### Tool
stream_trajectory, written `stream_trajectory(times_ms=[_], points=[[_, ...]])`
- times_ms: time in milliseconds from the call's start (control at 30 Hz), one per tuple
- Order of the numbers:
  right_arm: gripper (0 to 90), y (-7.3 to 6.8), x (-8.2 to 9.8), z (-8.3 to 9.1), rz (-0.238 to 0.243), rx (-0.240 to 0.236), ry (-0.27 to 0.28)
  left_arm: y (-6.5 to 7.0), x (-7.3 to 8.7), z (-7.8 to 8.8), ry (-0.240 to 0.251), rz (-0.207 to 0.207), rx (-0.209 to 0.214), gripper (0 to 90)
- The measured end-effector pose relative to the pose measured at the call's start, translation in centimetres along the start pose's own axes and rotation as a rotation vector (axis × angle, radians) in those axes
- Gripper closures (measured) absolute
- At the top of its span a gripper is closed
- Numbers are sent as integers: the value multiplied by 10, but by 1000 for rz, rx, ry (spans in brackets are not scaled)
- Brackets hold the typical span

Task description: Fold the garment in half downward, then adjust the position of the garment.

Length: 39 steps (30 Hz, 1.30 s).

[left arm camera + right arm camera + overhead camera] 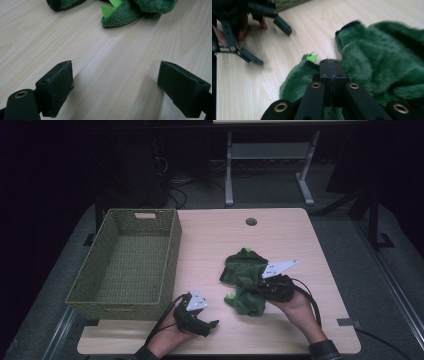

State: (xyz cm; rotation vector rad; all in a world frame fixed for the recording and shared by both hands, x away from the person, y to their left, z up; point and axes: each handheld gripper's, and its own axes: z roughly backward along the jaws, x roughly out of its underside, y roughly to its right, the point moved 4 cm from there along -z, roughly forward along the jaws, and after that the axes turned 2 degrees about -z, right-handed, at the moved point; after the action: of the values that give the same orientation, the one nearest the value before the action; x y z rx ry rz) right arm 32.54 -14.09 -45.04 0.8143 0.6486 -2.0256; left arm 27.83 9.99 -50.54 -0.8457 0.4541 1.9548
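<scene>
Plush (246, 282), dark green and furry with small bright-green spikes, lies crumpled on the wooden table (280, 227), right of centre and near the front edge, well apart from the basket (127, 262). The right gripper (261, 289) lies low over its right side, a hand behind it at the table's front right. In the right gripper view its two black jaws are pressed flat together, pad against pad, with the tips right at the fur; whether any fabric is pinched between them cannot be told. The left gripper (212, 324) sits near the front edge, left of the plush and not touching it. In the left gripper view its jaws stand spread wide over bare wood, nothing between them, and the plush (120, 16) edge shows ahead of them at the top of the frame. In the right gripper view the left gripper (273, 42) shows farther off, its black fingers (283, 25) apart above the wood. The woven green basket stands on the table's left side, just beside the left hand (170, 332)
</scene>
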Motion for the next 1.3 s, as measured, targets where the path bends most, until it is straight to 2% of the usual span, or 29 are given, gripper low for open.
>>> stream_trajectory(times_ms=[133, 267, 367, 400, 533, 700, 800, 900, 1133, 1300], points=[[893, -2, 7, -13, -8, -18, -50, 0, 0, 0, -3, -3, 0, 124], [898, -2, 13, -24, -13, -14, -100, 0, 0, 0, -3, -2, 0, 124], [900, -2, 16, -29, -11, 8, -125, 0, 0, 0, -2, 0, 1, 124], [900, -1, 17, -29, 5, 15, -139, 0, 0, 0, -2, 0, 1, 124], [900, -3, 18, -32, -8, 22, -148, 0, 0, 0, -2, 2, 1, 124], [900, 0, 21, -33, -46, 8, -133, 0, 0, 0, -3, 1, 1, 124], [899, 1, 21, -32, -39, 10, -126, 0, 0, 0, -3, 2, 1, 125], [838, 0, 18, -26, -25, 29, -103, 0, 0, 0, -3, -1, -1, 125], [719, 2, 9, -6, -50, 25, -32, 0, 0, 0, -3, 1, -2, 124], [672, 4, 6, 3, -63, 23, 5, 0, -5, 0, -49, -7, 13, 137]])
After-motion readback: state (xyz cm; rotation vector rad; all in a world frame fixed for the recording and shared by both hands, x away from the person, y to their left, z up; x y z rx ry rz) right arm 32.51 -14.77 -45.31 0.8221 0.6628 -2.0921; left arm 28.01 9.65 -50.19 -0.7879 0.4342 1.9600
